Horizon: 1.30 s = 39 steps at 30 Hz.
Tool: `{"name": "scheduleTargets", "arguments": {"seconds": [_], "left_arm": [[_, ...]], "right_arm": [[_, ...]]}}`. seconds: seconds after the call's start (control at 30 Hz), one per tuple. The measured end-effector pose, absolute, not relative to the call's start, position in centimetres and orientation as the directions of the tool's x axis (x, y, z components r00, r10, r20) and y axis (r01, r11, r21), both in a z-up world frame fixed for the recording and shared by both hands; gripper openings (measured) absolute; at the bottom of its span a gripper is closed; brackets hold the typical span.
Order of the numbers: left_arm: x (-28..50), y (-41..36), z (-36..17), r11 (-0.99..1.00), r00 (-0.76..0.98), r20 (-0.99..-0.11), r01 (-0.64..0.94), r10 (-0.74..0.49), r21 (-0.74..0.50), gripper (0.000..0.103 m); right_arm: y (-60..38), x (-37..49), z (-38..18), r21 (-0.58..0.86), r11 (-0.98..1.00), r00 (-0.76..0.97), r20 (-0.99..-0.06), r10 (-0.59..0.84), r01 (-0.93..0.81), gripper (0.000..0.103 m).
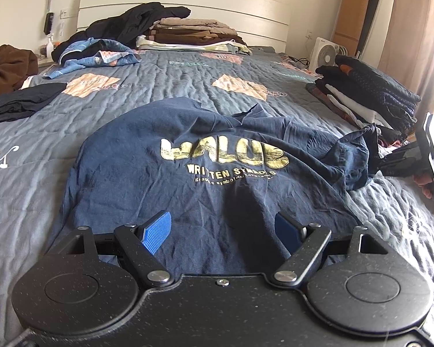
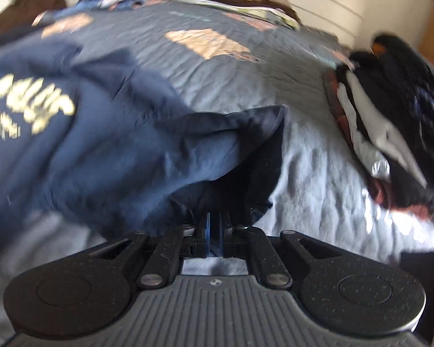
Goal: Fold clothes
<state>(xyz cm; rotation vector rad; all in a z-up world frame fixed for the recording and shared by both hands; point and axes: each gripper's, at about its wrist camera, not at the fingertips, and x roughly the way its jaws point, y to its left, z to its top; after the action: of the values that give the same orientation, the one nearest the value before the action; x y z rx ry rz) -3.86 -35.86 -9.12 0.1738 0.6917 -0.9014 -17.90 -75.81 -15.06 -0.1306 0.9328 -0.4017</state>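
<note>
Now my bed (image 1: pixel 165 75), under its grey-blue quilt, fills both views, with a white headboard (image 1: pixel 188 8) at the far end. Spread print-up on the near part of the quilt lies the navy shirt (image 1: pixel 188 179), its gold lettering facing me and its right sleeve (image 2: pixel 246 133) lifted off the quilt. A folded pile (image 1: pixel 193 36) sits by the headboard beside a dark loose heap (image 1: pixel 136 20), and another folded stack (image 1: pixel 367 92) rests near the bed's right edge, well apart from the shirt. A small dark garment (image 1: pixel 23 101) lies flat at the left. My left tongs (image 1: pixel 224 228) hang spread wide just over the shirt's lower part, holding nothing. My right tongs (image 2: pixel 214 231) are pressed together on the sleeve's cloth, in a blurred view.
</note>
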Motion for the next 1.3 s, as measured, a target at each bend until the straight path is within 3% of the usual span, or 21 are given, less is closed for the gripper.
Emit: {"name": "scheduleTargets", "arguments": {"seconds": [0.03,0.17,0.3,0.43,0.47,0.5,0.53,0.7,0.93,1.17,1.3], "left_arm": [[-3.8,-35.9,-9.2,0.624,0.423,-0.620,0.769,-0.661,-0.140,0.078],[-3.6,-36.1,-9.7,0.628,0.421,-0.631,0.766,-0.651,-0.137,0.078],[-3.6,-36.2,-10.0,0.628,0.421,-0.638,0.767,-0.645,-0.128,0.078],[-3.6,-36.3,-10.2,0.631,0.423,-0.642,0.766,-0.640,-0.124,0.078],[-3.5,-36.3,-10.2,0.632,0.423,-0.643,0.765,-0.638,-0.124,0.078],[-3.5,-36.3,-10.2,0.631,0.423,-0.644,0.766,-0.638,-0.123,0.078],[-3.5,-36.3,-10.3,0.632,0.422,-0.645,0.765,-0.637,-0.123,0.078],[-3.7,-36.4,-10.1,0.628,0.418,-0.642,0.767,-0.642,-0.128,0.078],[-4.2,-36.3,-9.5,0.617,0.410,-0.629,0.774,-0.660,-0.143,0.078],[-4.9,-36.4,-8.9,0.599,0.399,-0.617,0.787,-0.678,-0.150,0.078],[-5.1,-36.6,-8.9,0.594,0.397,-0.615,0.791,-0.681,-0.147,0.078]], "right_arm": [[-75.3,-17.7,-15.5,-0.329,0.915,0.518,-0.754,-0.404,0.235,0.007],[-74.0,-16.8,-16.5,-0.431,0.897,0.501,-0.757,-0.419,0.100,0.040],[-74.5,-16.3,-16.5,-0.433,0.898,0.502,-0.762,-0.408,0.073,0.045],[-75.3,-15.9,-16.5,-0.363,0.929,0.490,-0.798,-0.352,0.077,0.040],[-75.4,-16.0,-16.4,-0.339,0.937,0.487,-0.807,-0.334,0.080,0.030],[-75.6,-16.0,-16.3,-0.315,0.945,0.484,-0.816,-0.315,0.084,0.011],[-75.6,-16.1,-16.2,-0.302,0.949,0.477,-0.824,-0.305,0.085,0.004],[-75.3,-18.5,-14.1,-0.282,0.955,0.498,-0.818,-0.289,0.091,0.000],[-76.8,-26.3,-9.1,-0.129,0.961,0.645,-0.718,-0.262,0.246,0.000],[-77.8,-31.7,-12.9,-0.052,0.920,0.564,-0.776,-0.282,0.390,0.001],[-77.0,-31.9,-12.8,0.046,0.920,0.657,-0.714,-0.243,0.389,0.008]]}}
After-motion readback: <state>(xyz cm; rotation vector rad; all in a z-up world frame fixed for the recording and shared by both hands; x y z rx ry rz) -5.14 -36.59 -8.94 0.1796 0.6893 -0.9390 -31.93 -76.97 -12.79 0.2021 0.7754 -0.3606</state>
